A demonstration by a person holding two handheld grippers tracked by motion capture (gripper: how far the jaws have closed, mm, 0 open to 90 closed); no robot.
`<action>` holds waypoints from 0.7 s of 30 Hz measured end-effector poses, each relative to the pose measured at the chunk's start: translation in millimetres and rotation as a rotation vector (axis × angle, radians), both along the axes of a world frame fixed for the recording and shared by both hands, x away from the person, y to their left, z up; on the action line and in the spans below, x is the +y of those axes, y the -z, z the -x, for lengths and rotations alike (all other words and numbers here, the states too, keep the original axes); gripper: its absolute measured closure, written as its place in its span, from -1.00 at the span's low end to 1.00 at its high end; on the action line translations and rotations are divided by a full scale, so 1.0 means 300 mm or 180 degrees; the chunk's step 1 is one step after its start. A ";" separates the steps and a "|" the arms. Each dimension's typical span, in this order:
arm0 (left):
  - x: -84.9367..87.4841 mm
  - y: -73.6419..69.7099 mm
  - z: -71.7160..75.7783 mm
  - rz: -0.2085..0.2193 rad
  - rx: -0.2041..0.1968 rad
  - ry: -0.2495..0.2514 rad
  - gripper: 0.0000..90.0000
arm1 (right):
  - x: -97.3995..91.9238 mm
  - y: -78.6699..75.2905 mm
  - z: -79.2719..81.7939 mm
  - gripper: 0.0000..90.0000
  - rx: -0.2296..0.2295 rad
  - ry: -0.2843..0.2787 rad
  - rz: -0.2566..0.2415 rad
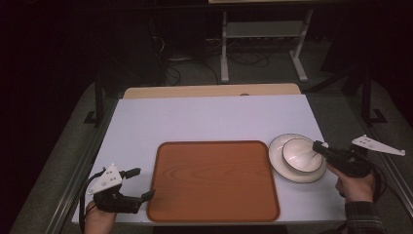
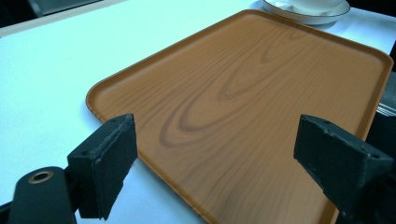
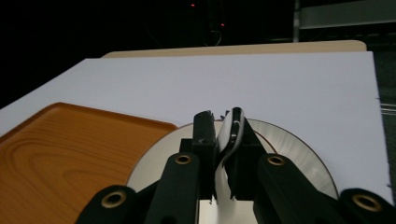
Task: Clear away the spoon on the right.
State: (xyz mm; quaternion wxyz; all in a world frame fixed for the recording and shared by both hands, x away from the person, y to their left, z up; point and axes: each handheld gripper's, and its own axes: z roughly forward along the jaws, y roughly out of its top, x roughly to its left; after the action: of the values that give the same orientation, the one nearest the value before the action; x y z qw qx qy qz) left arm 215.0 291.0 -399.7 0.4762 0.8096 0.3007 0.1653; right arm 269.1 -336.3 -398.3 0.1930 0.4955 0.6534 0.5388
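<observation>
So here's the setup: a white table (image 1: 209, 117) with a wood-grain tray (image 1: 213, 180) sitting near the person's edge; just to the right of it, a white plate (image 1: 278, 161) with a small white bowl (image 1: 299, 155) resting on it; plate and tray look close together, maybe touching, hard to call.

The right hand-held gripper (image 1: 319, 146) reaches in over the bowl's right rim; in the right gripper view its jaws are pinched nearly together on a thin white curved edge (image 3: 232, 135); that reads as the bowl's rim, though it could be a spoon handle, can't say for sure. The left hand-held gripper (image 1: 141, 184) hovers at the tray's left front corner, jaws spread wide, nothing between them; the left gripper view looks across the empty tray (image 2: 261, 107) toward the plate (image 2: 308, 14).

Handling guess: the bowl looks like glazed ceramic, so stiff, slick, chippy and probably a bit heavy for a rim pinch; it'll want to swing or slip if lifted from one side only. A deep bite on the rim and keeping it level seems the safer bet; the plate underneath may slide along if the bowl drags.
</observation>
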 end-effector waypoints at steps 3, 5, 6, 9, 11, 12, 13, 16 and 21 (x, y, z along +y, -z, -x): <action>-0.001 0.000 0.000 -0.0008 0.0001 0.0002 -0.71 | 0.012 -0.006 -0.010 0.86 -0.0017 -0.0046 -0.0029; -0.002 0.000 0.000 -0.0006 0.0000 0.0005 -0.71 | 0.024 -0.007 -0.019 0.87 -0.0023 -0.0087 -0.0031; -0.002 0.000 0.000 -0.0005 0.0000 0.0003 -0.71 | 0.031 -0.008 -0.023 0.87 -0.0020 -0.0105 -0.0027; -0.001 0.000 0.000 -0.0001 0.0001 -0.0002 -0.71 | 0.048 -0.013 -0.032 0.87 -0.0039 -0.0160 -0.0008; 0.000 0.001 0.000 0.0001 0.0002 -0.0004 -0.71 | 0.055 -0.015 -0.036 0.87 -0.0042 -0.0184 0.0022; 0.000 0.000 0.000 0.0002 0.0001 -0.0001 -0.71 | 0.057 -0.017 -0.036 0.87 -0.0042 -0.0184 0.0035; 0.000 0.000 0.000 0.0004 -0.0001 0.0001 -0.71 | 0.058 -0.018 -0.036 0.87 -0.0044 -0.0186 0.0043; -0.001 0.000 0.000 0.0000 -0.0002 0.0007 -0.71 | 0.061 -0.031 -0.034 0.87 -0.0056 -0.0191 0.0128; -0.001 0.000 0.000 0.0005 -0.0003 0.0005 -0.71 | 0.066 -0.065 -0.038 0.87 -0.0108 -0.0178 0.0227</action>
State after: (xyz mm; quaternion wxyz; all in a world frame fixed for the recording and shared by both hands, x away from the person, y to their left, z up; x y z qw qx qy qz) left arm 215.0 290.7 -399.7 0.4771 0.8094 0.2999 0.1651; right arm 280.5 -316.5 -378.8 0.2064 0.4607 0.6825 0.5286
